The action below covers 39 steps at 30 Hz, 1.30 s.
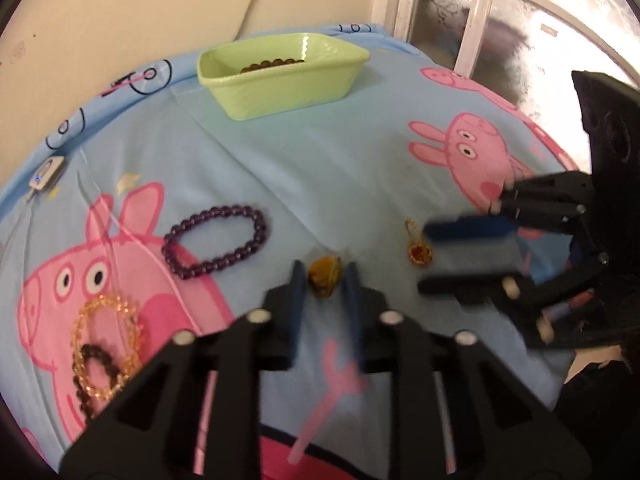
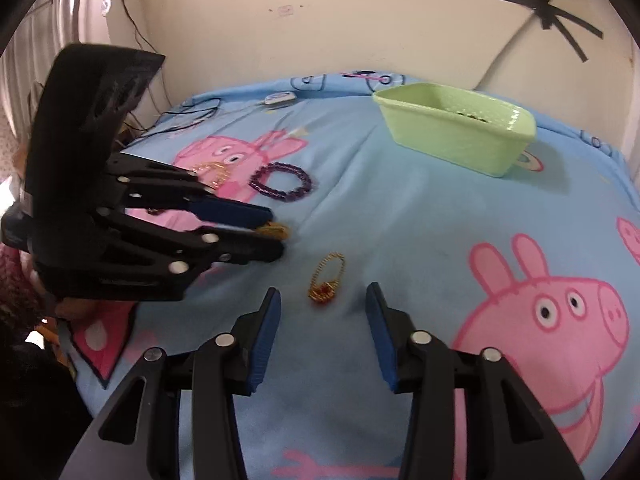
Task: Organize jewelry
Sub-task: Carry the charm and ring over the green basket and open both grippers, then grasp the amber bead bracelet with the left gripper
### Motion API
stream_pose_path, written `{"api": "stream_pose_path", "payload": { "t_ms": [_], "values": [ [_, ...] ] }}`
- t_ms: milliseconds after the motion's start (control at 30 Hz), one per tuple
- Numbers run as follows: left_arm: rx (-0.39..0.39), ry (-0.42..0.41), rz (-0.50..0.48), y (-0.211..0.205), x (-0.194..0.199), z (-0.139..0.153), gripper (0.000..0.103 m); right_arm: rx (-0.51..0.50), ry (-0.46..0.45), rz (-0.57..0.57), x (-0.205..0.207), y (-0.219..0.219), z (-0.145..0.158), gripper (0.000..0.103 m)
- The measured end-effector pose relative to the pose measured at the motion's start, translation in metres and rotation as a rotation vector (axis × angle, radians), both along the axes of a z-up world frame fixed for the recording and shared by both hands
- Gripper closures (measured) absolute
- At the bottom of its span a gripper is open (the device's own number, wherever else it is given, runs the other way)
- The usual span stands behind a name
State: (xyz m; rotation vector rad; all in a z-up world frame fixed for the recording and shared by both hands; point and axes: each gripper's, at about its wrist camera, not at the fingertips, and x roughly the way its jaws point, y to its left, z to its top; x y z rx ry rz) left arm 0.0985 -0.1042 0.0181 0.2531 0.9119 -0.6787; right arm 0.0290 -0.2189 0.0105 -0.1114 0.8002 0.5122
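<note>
Beads already lie in the pale green plastic basket (image 1: pixel 280 76). Nearer than it, left to right: amber and dark bead bracelets (image 1: pixel 106 346), purple bead bracelet (image 1: pixel 216 242), amber piece (image 1: pixel 325 276) gripped by the left gripper (image 1: pixel 324 280), gold pendant (image 2: pixel 326 280) before the right gripper (image 2: pixel 322 312), whose jaws stand apart, empty.

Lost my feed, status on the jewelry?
Left gripper shut on amber piece. Right gripper open, gold pendant lying between its fingertips. Path to green tray unobstructed.
</note>
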Motion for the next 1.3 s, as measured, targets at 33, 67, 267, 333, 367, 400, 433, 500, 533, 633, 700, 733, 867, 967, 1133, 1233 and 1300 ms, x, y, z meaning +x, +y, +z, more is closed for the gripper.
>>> {"api": "stream_pose_path", "payload": {
  "t_ms": [33,67,267,333,367,400,433,500,533,633,700,733,867,967,1133,1233,1300],
  "values": [
    [-0.015,0.020,-0.001,0.002,0.003,0.001,0.087,0.010,0.007,-0.003,0.002,-0.002,0.000,0.103],
    [-0.026,0.033,-0.002,0.003,0.005,0.001,0.087,0.034,0.022,0.001,0.004,-0.006,0.000,0.103],
    [-0.115,0.087,-0.020,0.003,0.020,0.017,0.087,0.209,0.034,-0.009,0.016,-0.030,0.018,0.103],
    [-0.145,0.085,-0.025,0.000,0.031,0.028,0.087,0.264,0.008,-0.035,0.024,-0.042,0.029,0.103],
    [-0.159,0.081,-0.026,-0.001,0.038,0.035,0.087,0.278,-0.006,-0.048,0.028,-0.046,0.034,0.103],
    [-0.170,0.075,-0.025,-0.003,0.046,0.042,0.087,0.294,-0.025,-0.069,0.035,-0.053,0.040,0.103],
    [-0.178,0.066,-0.026,-0.007,0.054,0.049,0.087,0.305,-0.045,-0.087,0.043,-0.059,0.047,0.103],
    [-0.185,0.035,-0.024,-0.015,0.069,0.061,0.087,0.319,-0.082,-0.119,0.056,-0.068,0.057,0.103],
    [-0.187,0.026,-0.017,-0.021,0.080,0.066,0.087,0.322,-0.095,-0.141,0.065,-0.073,0.061,0.103],
    [-0.209,0.060,0.014,-0.036,0.115,0.071,0.087,0.319,-0.114,-0.191,0.092,-0.084,0.069,0.103],
    [-0.188,0.056,0.037,-0.045,0.135,0.071,0.087,0.307,-0.120,-0.217,0.107,-0.091,0.069,0.103],
    [-0.172,0.054,0.049,-0.049,0.146,0.070,0.087,0.302,-0.116,-0.230,0.116,-0.094,0.069,0.103],
    [-0.124,0.080,0.087,-0.063,0.184,0.059,0.083,0.256,-0.092,-0.261,0.143,-0.103,0.058,0.103],
    [-0.093,0.146,0.143,-0.062,0.206,0.051,0.076,0.276,-0.112,-0.327,0.150,-0.111,0.049,0.091],
    [-0.217,0.107,0.166,-0.030,0.198,0.085,0.075,0.359,-0.215,-0.356,0.131,-0.128,0.061,0.086],
    [-0.294,0.075,0.180,-0.005,0.180,0.108,0.075,0.413,-0.251,-0.354,0.120,-0.132,0.071,0.086],
    [-0.324,0.051,0.182,0.012,0.164,0.119,0.075,0.441,-0.268,-0.323,0.107,-0.127,0.078,0.086]
  ]
}}
